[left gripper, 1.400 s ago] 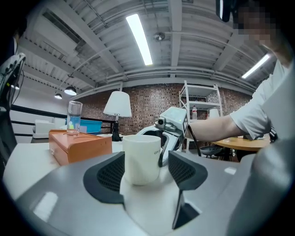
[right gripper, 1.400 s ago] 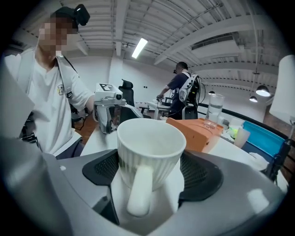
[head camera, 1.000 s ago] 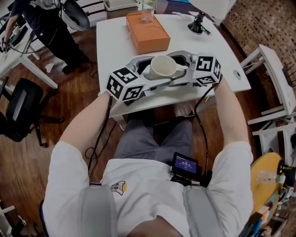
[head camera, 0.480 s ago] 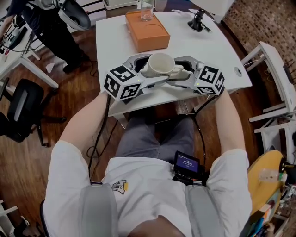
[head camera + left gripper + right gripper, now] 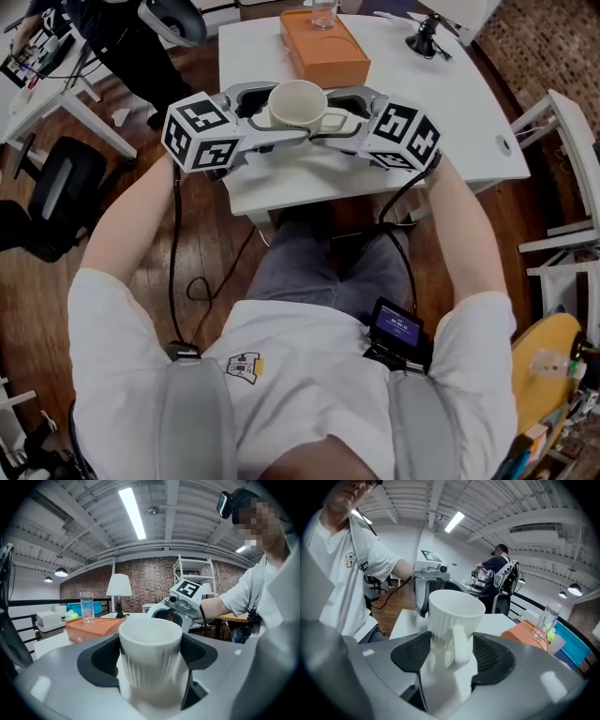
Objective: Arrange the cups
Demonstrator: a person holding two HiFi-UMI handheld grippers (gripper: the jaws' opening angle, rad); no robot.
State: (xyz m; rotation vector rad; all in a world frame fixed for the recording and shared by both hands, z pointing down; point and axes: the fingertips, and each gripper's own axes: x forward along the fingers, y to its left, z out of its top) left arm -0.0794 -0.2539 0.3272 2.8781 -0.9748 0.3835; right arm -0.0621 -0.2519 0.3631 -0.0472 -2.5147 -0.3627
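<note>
A white ribbed cup (image 5: 298,103) with a handle hangs above the near part of the white table (image 5: 450,103), between my two grippers. My left gripper (image 5: 272,114) comes in from the left; its pads sit against both sides of the cup (image 5: 150,653). My right gripper (image 5: 333,112) comes in from the right. Its jaws have just been closing, and they now press on the cup (image 5: 454,616), whose handle faces that camera. A clear glass (image 5: 323,13) stands on an orange box (image 5: 325,47) at the table's far side.
A black stand (image 5: 427,42) sits at the far right of the table. Another person (image 5: 122,37) works at a desk to the upper left, near a black chair (image 5: 47,202). White racks stand on the right, and a yellow round top (image 5: 539,375) shows at lower right.
Both grippers and the cup have shifted up and left in the head view. The right jaws have drawn in onto the cup.
</note>
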